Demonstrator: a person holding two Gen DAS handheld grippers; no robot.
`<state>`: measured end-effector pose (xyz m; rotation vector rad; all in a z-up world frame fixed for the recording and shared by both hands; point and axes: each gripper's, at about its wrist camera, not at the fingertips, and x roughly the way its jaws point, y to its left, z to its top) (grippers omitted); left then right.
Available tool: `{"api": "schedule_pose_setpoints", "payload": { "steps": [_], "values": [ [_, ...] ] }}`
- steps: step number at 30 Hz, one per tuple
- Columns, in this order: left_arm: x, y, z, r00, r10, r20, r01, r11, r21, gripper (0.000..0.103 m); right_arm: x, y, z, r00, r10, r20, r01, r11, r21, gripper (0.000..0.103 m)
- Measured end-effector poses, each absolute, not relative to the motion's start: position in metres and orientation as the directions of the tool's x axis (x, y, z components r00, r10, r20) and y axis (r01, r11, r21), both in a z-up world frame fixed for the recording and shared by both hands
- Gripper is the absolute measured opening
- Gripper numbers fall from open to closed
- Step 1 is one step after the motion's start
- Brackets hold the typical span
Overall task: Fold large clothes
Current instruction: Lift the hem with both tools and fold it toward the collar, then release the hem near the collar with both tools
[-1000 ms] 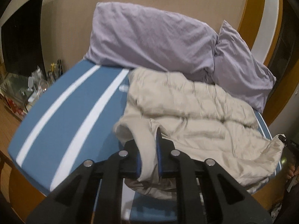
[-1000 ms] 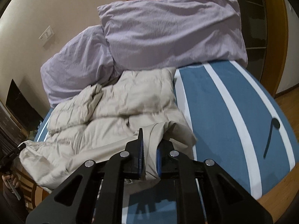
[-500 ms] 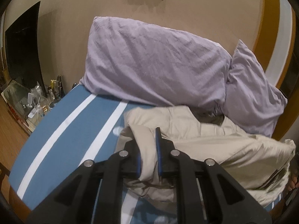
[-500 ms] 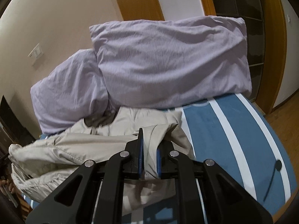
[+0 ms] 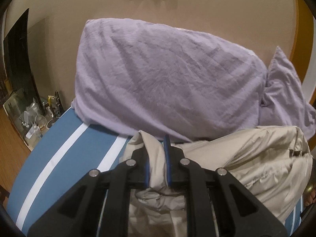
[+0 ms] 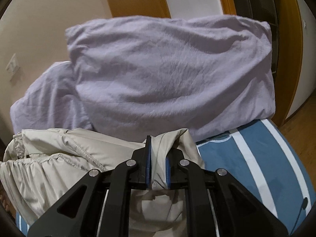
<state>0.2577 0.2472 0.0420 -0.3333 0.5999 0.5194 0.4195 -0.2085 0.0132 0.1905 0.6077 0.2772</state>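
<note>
A beige puffer jacket [image 5: 246,158] lies on a blue bed cover with white stripes [image 5: 79,150]. My left gripper [image 5: 157,156] is shut on a bunched edge of the jacket at its left end and holds it up close to the lilac pillows. My right gripper [image 6: 158,156] is shut on the jacket [image 6: 59,158] at its right end, at about the same height. The jacket's body hangs doubled between and below the two grippers. Its lower part is hidden behind the gripper frames.
Two lilac pillows [image 5: 167,83] [image 6: 167,75] lean against the beige wall right behind the jacket. A cluttered low shelf [image 5: 35,118] stands left of the bed. The blue cover [image 6: 256,158] runs to the right, with wooden floor [image 6: 296,126] and door frames beyond.
Both grippers have carried the jacket's held edge up and forward over the rest of it, from the bed's near edge towards the pillows. The pillows now fill both views.
</note>
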Motion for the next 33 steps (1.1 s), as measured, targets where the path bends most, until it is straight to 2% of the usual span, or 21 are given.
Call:
{"api": "schedule_pose_setpoints", "payload": {
  "steps": [9, 15, 16, 18, 19, 20, 21, 22, 28, 33],
  "values": [
    [0.311, 0.264, -0.014, 0.643, 0.39, -0.659, -0.589, 0.802, -0.1, 0.013, 0.47, -0.184, -0.039, 0.756, 0.245, -0.607, -0.14, 0.966, 0.217, 0.013],
    [0.322, 0.271, -0.038, 0.629, 0.386, -0.675, -0.595, 0.798, -0.098, 0.02, 0.481, -0.183, -0.06, 0.717, 0.246, -0.652, -0.131, 0.966, 0.221, 0.02],
    [0.322, 0.271, -0.038, 0.629, 0.382, -0.677, -0.594, 0.798, -0.101, 0.021, 0.479, -0.184, -0.059, 0.715, 0.253, -0.652, -0.132, 0.964, 0.23, 0.024],
    [0.321, 0.273, -0.037, 0.635, 0.37, -0.677, -0.59, 0.799, -0.116, 0.029, 0.475, -0.189, -0.053, 0.714, 0.25, -0.655, -0.121, 0.964, 0.236, 0.042],
    [0.318, 0.273, -0.035, 0.638, 0.37, -0.675, -0.591, 0.797, -0.122, 0.046, 0.47, -0.191, -0.048, 0.725, 0.234, -0.647, -0.109, 0.968, 0.227, 0.061],
    [0.313, 0.272, -0.029, 0.636, 0.398, -0.661, -0.609, 0.785, -0.113, 0.068, 0.466, -0.193, -0.042, 0.74, 0.224, -0.635, -0.105, 0.97, 0.22, 0.068],
    [0.309, 0.272, -0.025, 0.639, 0.416, -0.647, -0.616, 0.78, -0.107, 0.074, 0.459, -0.194, -0.035, 0.759, 0.219, -0.613, -0.11, 0.971, 0.211, 0.068],
    [0.306, 0.271, -0.02, 0.649, 0.422, -0.633, -0.613, 0.783, -0.107, 0.075, 0.453, -0.194, -0.029, 0.767, 0.22, -0.603, -0.119, 0.972, 0.204, 0.068],
    [0.288, 0.258, 0.003, 0.68, 0.381, -0.626, -0.579, 0.803, -0.14, 0.075, 0.422, -0.165, -0.009, 0.728, 0.313, -0.609, -0.228, 0.95, 0.215, 0.067],
    [0.281, 0.228, 0.01, 0.696, 0.348, -0.628, -0.529, 0.84, -0.121, 0.075, 0.393, -0.112, -0.006, 0.667, 0.375, -0.644, -0.355, 0.92, 0.168, 0.067]
  ]
}}
